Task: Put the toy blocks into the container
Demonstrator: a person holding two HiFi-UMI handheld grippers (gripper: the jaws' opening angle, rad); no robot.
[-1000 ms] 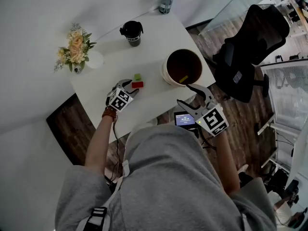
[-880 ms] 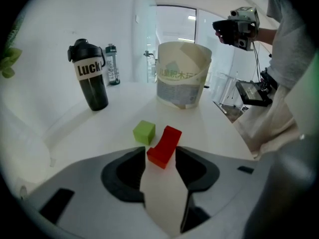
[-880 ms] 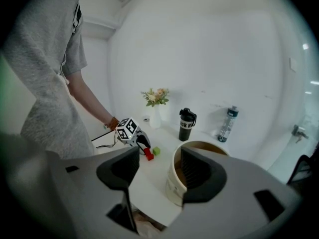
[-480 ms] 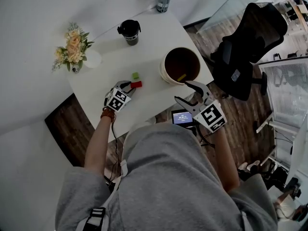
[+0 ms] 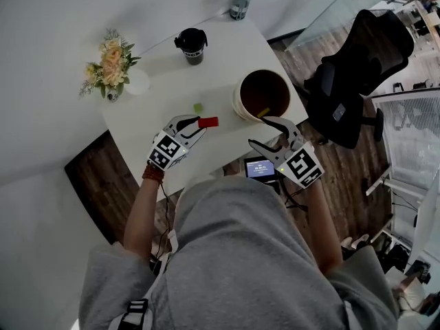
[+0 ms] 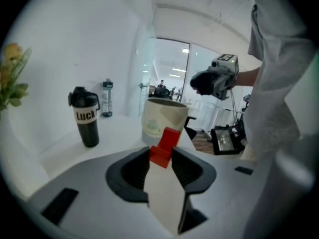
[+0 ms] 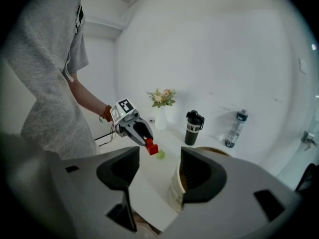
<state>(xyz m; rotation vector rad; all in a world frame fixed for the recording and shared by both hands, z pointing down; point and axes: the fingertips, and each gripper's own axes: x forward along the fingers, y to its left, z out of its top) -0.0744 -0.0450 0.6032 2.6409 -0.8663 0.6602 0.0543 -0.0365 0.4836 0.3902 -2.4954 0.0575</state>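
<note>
One red block (image 5: 207, 122) is shown in the head view clamped in the tips of the left gripper (image 5: 201, 124). A second ago it lay on the white table (image 5: 165, 88) beside the green block (image 5: 198, 107), with the jaws spread around it. The green block is left alone on the table, inward of the front edge. The container (image 5: 237, 102), a round tub, is set at the table's front right corner, and a yellow block (image 5: 263, 113) is seen inside it. The right gripper (image 5: 258, 132) is held at the front edge just beside the container.

Along the left gripper view, the red block is pinched between both pads, tilted, with the container lined up straight behind it. A black cup (image 6: 85, 116) is seen toward the far edge.

Along the right gripper view, the right jaws are spread wide with nothing between them. The left gripper and its red block are shown raised clear of the table, above the green block.

The pick-up can be judged done. The carry to the container and the release are still to be made, and the green block is yet to be fetched.
</note>
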